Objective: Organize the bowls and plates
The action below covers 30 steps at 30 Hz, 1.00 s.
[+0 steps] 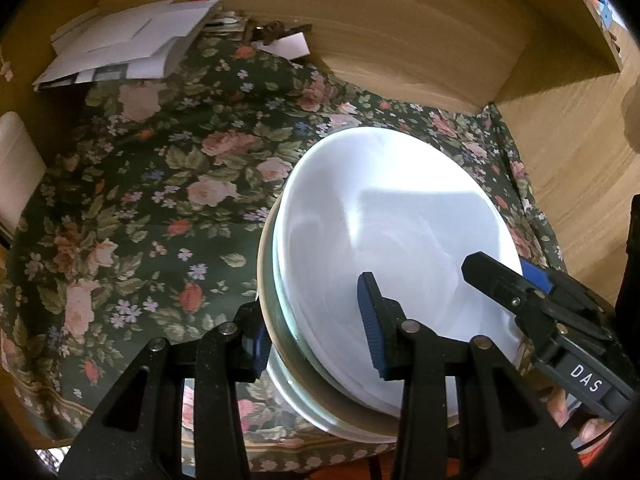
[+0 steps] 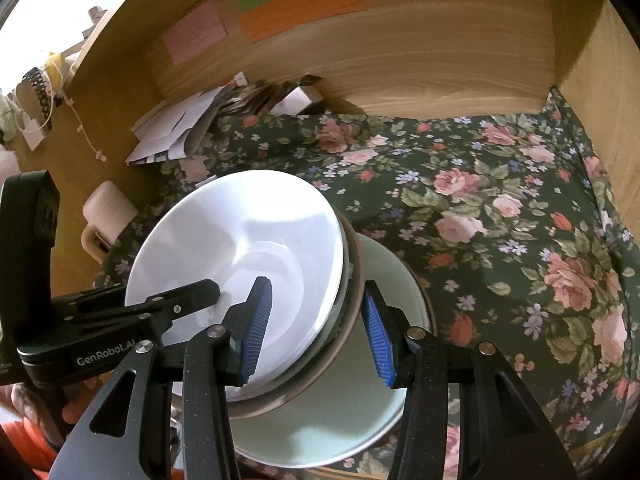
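A stack of dishes is held over a floral cloth (image 1: 160, 200) (image 2: 500, 208) inside a wooden compartment. A white bowl (image 1: 392, 232) (image 2: 240, 240) lies on top, a brown-rimmed bowl (image 2: 352, 320) sits under it, and a pale green plate (image 2: 340, 420) is at the bottom. My left gripper (image 1: 312, 320) is shut on the stack's near-left rim, one finger inside the white bowl and one outside. My right gripper (image 2: 316, 300) is shut on the opposite rim in the same way. Each gripper also shows in the other's view: right gripper (image 1: 508, 276), left gripper (image 2: 208, 292).
White envelopes and papers (image 1: 128, 44) (image 2: 180, 128) lie at the back left. The wooden back wall (image 2: 400, 52) carries coloured sticky notes (image 2: 300, 8). A side wall (image 1: 560, 160) stands on the right. A white object (image 2: 108, 208) sits at the left edge.
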Tool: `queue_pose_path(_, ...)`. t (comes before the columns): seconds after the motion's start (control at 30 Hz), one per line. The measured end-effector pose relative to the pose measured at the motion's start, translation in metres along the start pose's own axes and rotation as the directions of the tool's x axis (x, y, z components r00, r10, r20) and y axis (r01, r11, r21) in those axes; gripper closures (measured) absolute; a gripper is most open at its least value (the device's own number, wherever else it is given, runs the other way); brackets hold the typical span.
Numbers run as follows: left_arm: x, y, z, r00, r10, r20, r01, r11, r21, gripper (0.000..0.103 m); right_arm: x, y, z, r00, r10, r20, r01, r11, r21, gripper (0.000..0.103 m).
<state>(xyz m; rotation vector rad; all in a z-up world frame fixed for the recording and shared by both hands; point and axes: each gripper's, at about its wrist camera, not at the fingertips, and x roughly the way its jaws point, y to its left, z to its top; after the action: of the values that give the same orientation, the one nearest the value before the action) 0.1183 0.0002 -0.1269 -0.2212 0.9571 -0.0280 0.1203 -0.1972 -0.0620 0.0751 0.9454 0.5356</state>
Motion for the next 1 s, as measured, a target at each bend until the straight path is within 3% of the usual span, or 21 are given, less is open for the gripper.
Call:
queue_pose_path(0.4, 0.015, 0.002, -0.003, 0.998, -0.047, -0.035, 0.047, 0.999, 0.0, 0.064, 0.001, -0.004, -0.002, 1.0, -0.007, 0.019, 0.008, 1.0, -0.028, 0.06)
queue_pose_path(0.5, 0.0, 0.002, -0.001, 0.999, 0.011, 0.051, -0.013, 0.999, 0.04, 0.064, -0.006, -0.001, -0.001, 0.998, -0.039, 0.055, 0.041, 0.998, -0.047, 0.06)
queue_pose_path(0.67, -0.026, 0.014, 0.005, 0.991, 0.011, 0.134, -0.012, 1.0, 0.008, 0.063, -0.023, 0.006, 0.003, 0.994, -0.029, 0.105, 0.036, 0.997, -0.064, 0.06)
queue_pose_path(0.8, -0.047, 0.013, 0.004, 0.98, 0.005, 0.198, -0.008, 1.0, 0.012, 0.056, -0.041, 0.017, 0.006, 0.988, -0.014, 0.155, 0.027, 0.996, -0.086, 0.06)
queue_pose_path(0.93, -0.076, 0.004, 0.0, 0.957, 0.009, 0.291, -0.025, 0.998, 0.054, 0.049, -0.066, 0.028, 0.007, 0.975, 0.013, 0.222, 0.013, 0.993, -0.116, 0.059)
queue_pose_path(1.0, -0.093, -0.003, -0.004, 0.937, 0.007, 0.35, -0.036, 0.996, 0.076, 0.046, -0.078, 0.034, 0.007, 0.966, 0.017, 0.259, 0.018, 0.991, -0.134, 0.056)
